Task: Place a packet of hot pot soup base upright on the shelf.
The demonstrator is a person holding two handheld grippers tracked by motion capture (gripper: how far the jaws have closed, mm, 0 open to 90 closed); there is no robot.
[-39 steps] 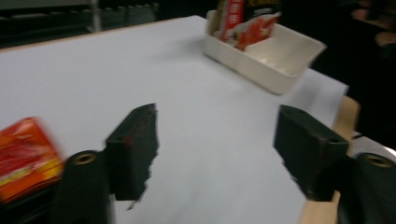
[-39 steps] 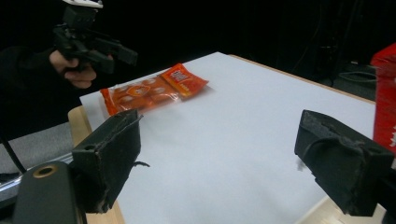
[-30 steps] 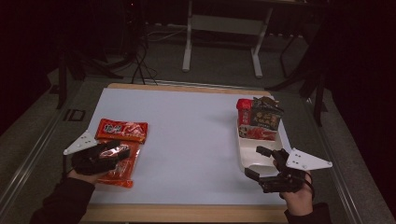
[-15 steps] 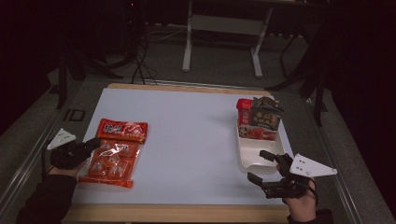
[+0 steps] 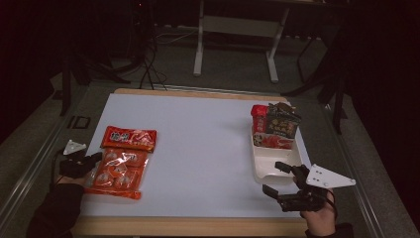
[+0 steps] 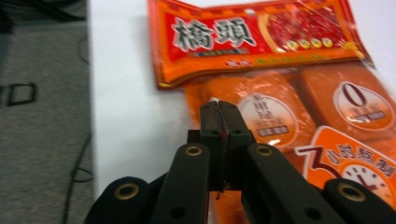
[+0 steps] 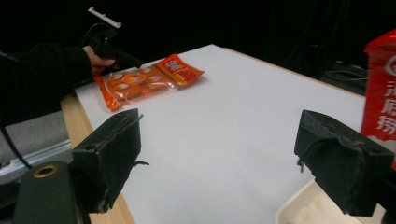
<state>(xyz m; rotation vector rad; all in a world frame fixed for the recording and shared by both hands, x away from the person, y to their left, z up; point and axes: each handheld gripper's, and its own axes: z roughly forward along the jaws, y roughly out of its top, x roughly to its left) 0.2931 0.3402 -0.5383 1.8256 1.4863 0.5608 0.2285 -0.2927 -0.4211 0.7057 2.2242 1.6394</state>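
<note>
The left tongs [image 5: 94, 159] sit at the left edge of the white table [image 5: 198, 144], tips at the near-left side of the orange snack pack [image 5: 117, 172]. Their jaws have just been closing, and in the left gripper view the left tongs [image 6: 219, 122] stand pressed tight together, over the pack's clear edge; I cannot tell whether film is pinched between them. The orange snack pack [image 6: 299, 116] lies flat near the table's left side, touching the red packet [image 5: 129, 138] just beyond it. The right tongs [image 5: 275, 177] hover near the front right corner, jaws spread wide with nothing between them, just beside the white tray [image 5: 273, 161], which carries a red carton [image 5: 258, 119] and a dark box [image 5: 282, 123] at its far end.
</note>
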